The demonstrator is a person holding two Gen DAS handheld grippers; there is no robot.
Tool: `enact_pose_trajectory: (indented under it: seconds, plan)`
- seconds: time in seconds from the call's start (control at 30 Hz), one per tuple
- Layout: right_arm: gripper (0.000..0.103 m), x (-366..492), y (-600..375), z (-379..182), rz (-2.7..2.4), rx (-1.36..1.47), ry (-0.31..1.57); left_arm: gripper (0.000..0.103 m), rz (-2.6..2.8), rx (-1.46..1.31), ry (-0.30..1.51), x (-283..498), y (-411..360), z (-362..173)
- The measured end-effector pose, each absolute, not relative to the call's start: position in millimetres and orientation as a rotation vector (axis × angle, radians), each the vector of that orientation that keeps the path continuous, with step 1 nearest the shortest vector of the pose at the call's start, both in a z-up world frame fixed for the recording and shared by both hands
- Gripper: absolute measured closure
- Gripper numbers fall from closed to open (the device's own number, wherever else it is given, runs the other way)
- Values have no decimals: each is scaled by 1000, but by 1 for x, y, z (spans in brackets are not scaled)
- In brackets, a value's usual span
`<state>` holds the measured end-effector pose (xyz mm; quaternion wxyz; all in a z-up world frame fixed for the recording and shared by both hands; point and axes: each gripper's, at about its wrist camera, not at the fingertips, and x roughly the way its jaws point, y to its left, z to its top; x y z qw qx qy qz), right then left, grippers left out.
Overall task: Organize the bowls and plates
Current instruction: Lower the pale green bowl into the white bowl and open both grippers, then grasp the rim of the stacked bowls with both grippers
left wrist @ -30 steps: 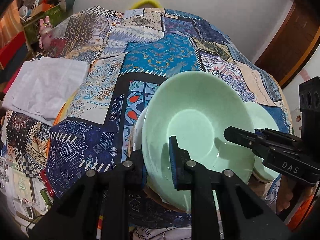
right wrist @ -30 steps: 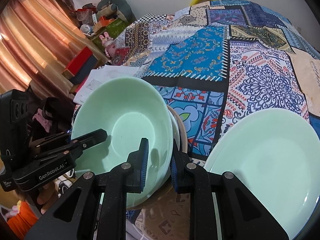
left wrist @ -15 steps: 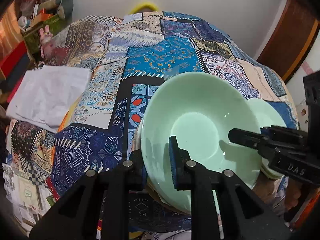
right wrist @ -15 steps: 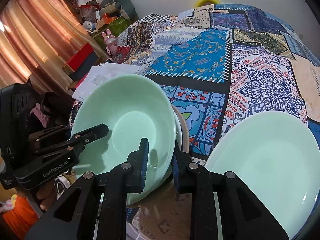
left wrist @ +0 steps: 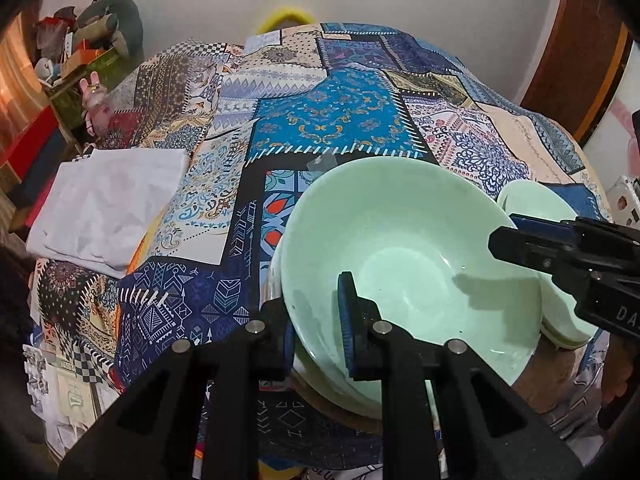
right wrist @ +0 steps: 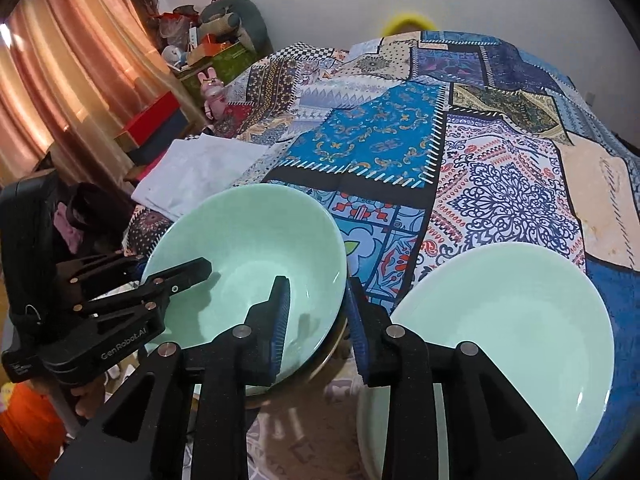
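The left gripper [left wrist: 316, 330] pinches the near-left rim of the pale green bowl [left wrist: 404, 252], one blue pad inside the bowl and the other outside against its wall. The right gripper [right wrist: 316, 320] straddles the opposite rim of the same bowl [right wrist: 248, 264]; its jaws are opening, with the rim between them, and the outer pad stands clear of the wall while the inner one seems barely to touch, though the angle makes that hard to judge. The bowl sits just ahead of both grippers on top of what looks like a stack of other dishes, of which only the rims peek out beneath it. To the right of the right gripper, close beside it, lies a large pale green plate [right wrist: 508, 328], apart from the bowl. All of this rests on a patchwork cloth [right wrist: 400, 148] that covers the table. Farther ahead and left of the left gripper lies a folded white cloth [left wrist: 108, 204].
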<state>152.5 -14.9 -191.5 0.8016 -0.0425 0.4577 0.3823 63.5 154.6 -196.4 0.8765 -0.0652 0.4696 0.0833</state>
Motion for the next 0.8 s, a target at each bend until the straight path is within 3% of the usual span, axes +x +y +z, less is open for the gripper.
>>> enact_pose_trajectory:
  seconds: [0.27, 0.4, 0.67, 0.73, 0.8]
  plan:
    - [73, 150, -19, -188, 833, -61, 984, 64, 164, -151, 1016, 70, 147, -186]
    - [71, 146, -20, -181, 835, -71, 953, 53, 191, -157, 982, 70, 147, -174]
    - [60, 144, -24, -174, 831, -68, 925, 45, 190, -136, 873, 54, 145, -145]
    - [58, 145, -25, -174, 830, -68, 926, 35, 199, -130, 836, 47, 146, -139]
    - [57, 147, -25, -176, 827, -68, 933, 33, 210, -126, 823, 43, 149, -137]
